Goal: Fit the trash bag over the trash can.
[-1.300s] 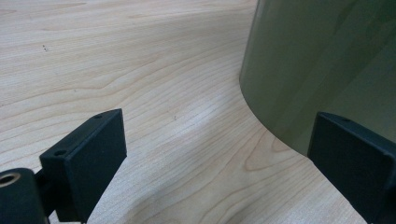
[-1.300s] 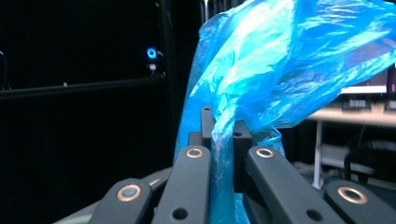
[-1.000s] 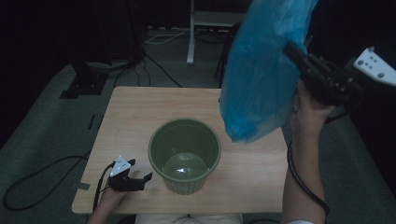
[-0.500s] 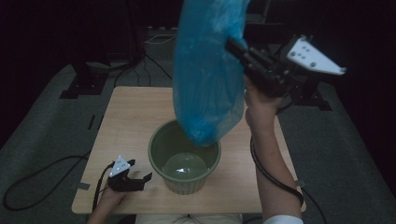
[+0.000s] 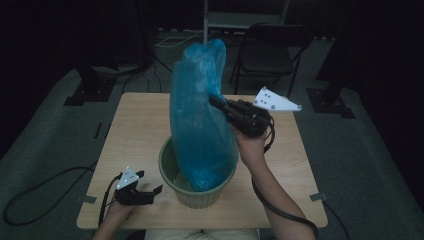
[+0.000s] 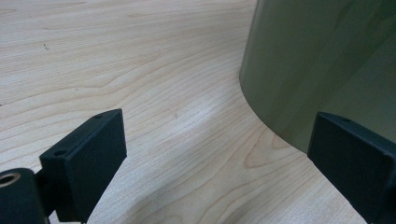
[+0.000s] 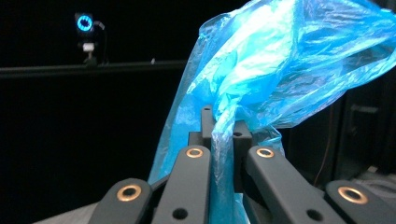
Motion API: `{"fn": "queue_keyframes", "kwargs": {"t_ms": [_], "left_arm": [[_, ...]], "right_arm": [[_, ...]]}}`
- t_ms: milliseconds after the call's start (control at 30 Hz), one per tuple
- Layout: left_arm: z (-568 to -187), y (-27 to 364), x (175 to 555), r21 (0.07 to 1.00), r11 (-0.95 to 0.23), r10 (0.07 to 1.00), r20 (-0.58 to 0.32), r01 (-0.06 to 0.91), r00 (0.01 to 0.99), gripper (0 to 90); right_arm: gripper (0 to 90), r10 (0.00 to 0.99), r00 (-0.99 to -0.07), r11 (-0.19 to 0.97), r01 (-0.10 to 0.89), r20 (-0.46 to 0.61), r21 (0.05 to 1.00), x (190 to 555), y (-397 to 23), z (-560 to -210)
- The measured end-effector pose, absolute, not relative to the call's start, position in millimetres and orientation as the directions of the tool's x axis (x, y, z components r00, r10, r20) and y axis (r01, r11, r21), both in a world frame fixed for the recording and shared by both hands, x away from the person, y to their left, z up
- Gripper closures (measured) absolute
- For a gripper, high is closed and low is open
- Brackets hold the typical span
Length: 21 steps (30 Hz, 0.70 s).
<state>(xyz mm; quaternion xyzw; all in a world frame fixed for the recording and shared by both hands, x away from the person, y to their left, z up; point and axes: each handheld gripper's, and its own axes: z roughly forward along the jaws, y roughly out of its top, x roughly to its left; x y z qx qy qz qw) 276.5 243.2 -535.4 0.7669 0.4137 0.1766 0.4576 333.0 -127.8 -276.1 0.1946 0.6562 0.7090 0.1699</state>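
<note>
High view: tabletop (image 5: pixel 135 130) carries green bin (image 5: pixel 170 167) at 6 o'clock of centre. Blue bag (image 5: pixel 197 125) stands upright, long axis 12-to-6, lower end inside the bin's mouth, top well above the rim. Right claw (image 5: pixel 216 101) is the nearer one, clenched on the bag's side from 3 o'clock; right gripper view shows film pinched between the jaws. Left claw (image 5: pixel 150 182) released, holding nothing, on the tabletop at the bin's 9 o'clock, just beside its wall.

One blue plastic bag (image 5: pixel 200 135), one green bin (image 5: pixel 197 192), one wooden table (image 5: pixel 135 130), one folding chair (image 5: pixel 267 52), two hand-held grippers.
</note>
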Motion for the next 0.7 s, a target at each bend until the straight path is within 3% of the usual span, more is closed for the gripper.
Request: {"fn": "queue_keyframes", "kwargs": {"t_ms": [233, 700], "left_arm": [[-533, 243, 277, 0.851, -0.211, 0.79, -0.141, 0.481, 0.597, 5.0], [-513, 244, 277, 0.839, -0.246, 0.806, -0.101, 0.485, 0.584, 5.1]], "right_arm": [[89.8, 0.472, -0.878, -0.033, 0.072, 0.079, 0.997, 322, -133, -310], [88.6, 0.434, -0.887, 0.068, 0.203, 0.155, 0.977, 310, -144, -354]]}}
